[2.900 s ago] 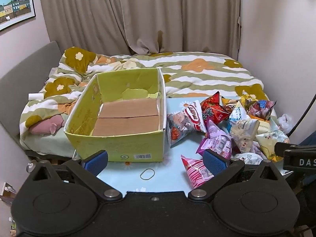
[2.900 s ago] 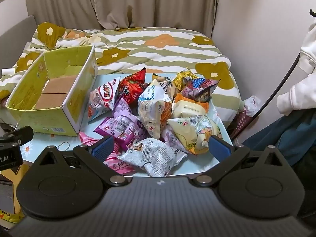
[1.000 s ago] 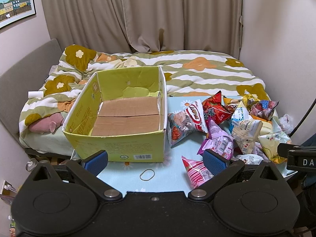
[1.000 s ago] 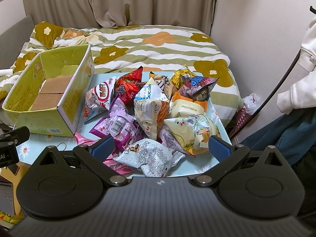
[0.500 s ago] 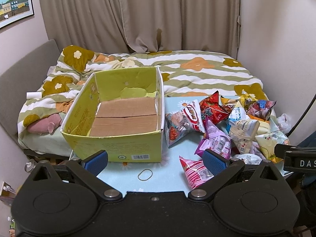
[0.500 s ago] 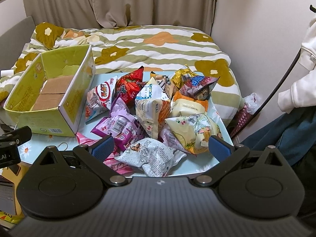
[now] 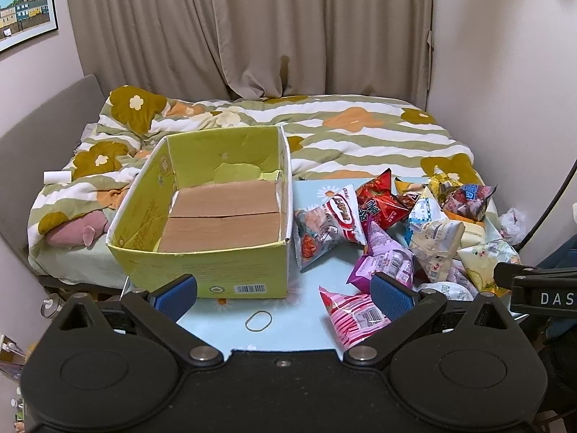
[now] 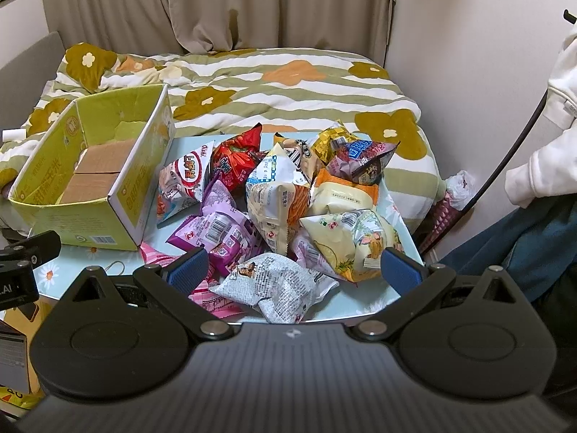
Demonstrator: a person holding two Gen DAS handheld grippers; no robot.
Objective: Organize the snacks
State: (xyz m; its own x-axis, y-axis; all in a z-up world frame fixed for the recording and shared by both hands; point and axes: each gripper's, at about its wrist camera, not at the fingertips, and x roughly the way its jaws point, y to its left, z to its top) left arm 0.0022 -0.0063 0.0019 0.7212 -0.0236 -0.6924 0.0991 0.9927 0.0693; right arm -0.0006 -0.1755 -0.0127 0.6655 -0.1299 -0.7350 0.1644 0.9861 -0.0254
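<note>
From the left wrist view, the left gripper hangs over the near edge of the pale blue table, jaws spread wide and holding nothing. Straight ahead sits the yellow-green cardboard box, open-topped, with only brown flaps showing on its floor. A rubber band lies loose on the table just in front of it. To the right the snack bags lie heaped, a pink striped bag nearest this gripper.

From the right wrist view, the right gripper is just as wide and just as empty, poised above the near side of the pile. A grey-and-white printed bag lies between its fingers' line of sight, with a purple bag and a pale yellow bag just behind. The box stands to the left, touching none of them that I can make out.

I'd judge nothing is sorted yet. Best to take the nearest, topmost bag by a crimped edge (puffed bags slip and burst), lift clear of its neighbours, and set it deep in the box
</note>
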